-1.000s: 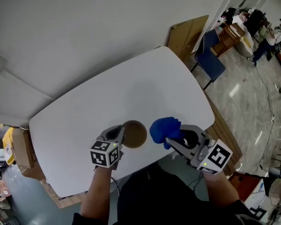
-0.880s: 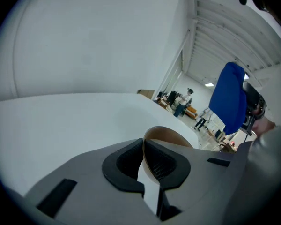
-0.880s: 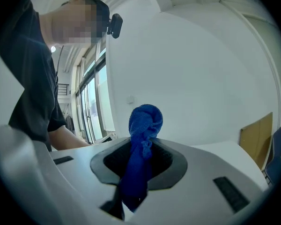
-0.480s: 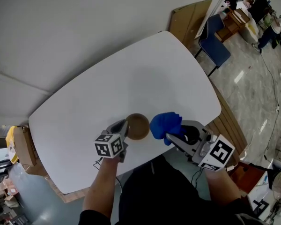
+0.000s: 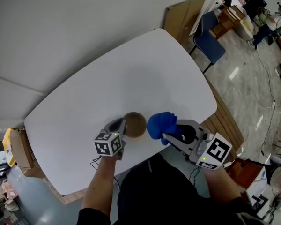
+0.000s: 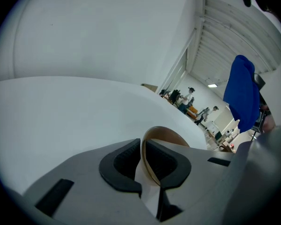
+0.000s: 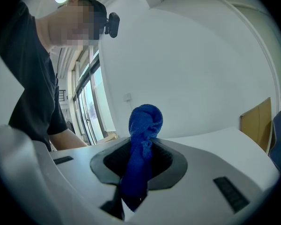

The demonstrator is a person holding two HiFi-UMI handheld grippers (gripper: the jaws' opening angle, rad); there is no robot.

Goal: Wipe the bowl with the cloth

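I'm pinching the rim of the brown bowl (image 5: 135, 124) in my nearly closed left gripper (image 6: 147, 146) above the white worktop (image 5: 131, 74). My right gripper (image 7: 140, 150) is clamping the blue cloth (image 5: 161, 124) just beside the bowl.

Grey left gripper (image 5: 122, 126) and right gripper (image 5: 167, 136) bearing black-and-white marker cubes (image 5: 107, 144); black short-sleeved shirt (image 5: 159, 196) at 6 o'clock.

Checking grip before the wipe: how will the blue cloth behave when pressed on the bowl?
Probably floppy: the cloth bunches into a soft knob beyond the right claw and trails limp through it. Likely light: a narrow pinch holds the whole bundle. It should mould to the bowl, not shove it.
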